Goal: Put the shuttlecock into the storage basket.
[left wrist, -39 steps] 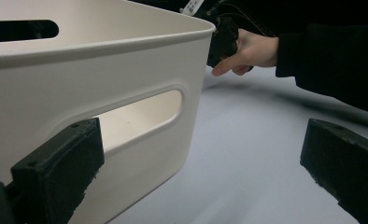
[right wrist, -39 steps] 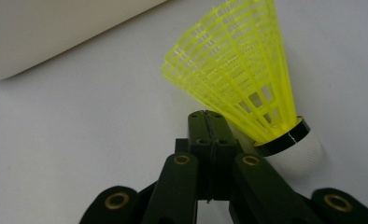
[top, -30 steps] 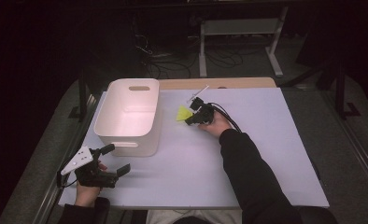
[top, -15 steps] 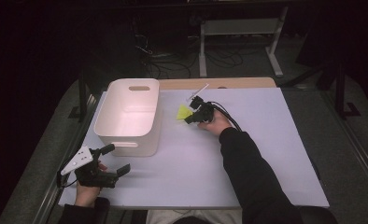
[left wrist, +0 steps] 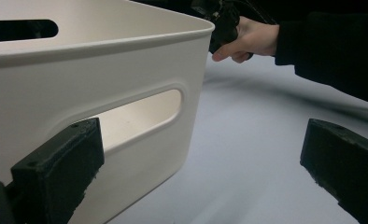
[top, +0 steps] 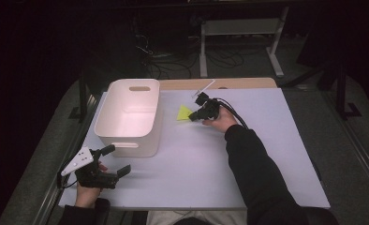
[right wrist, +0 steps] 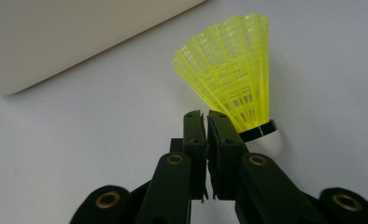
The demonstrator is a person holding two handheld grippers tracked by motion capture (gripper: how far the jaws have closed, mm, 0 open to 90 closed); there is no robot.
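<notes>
While the right gripper [right wrist: 206, 116] has its fingers clenched with nothing between, the shuttlecock [right wrist: 233, 74] lies on the worktop [top: 248, 154] just beside their tips, ungrasped; left gripper [top: 108, 161] waits released near the bin [top: 126, 117], likely the drop spot

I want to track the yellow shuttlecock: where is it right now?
In the high view the shuttlecock lies on the white table, just right of the white bin, at the tip of the right claw.

The shuttlecock [right wrist: 231, 79] is neon yellow mesh with a black base ring; the bin [top: 126, 117] beside it is plain cream-white; the counter [top: 267, 154] pale lavender-grey.
</notes>
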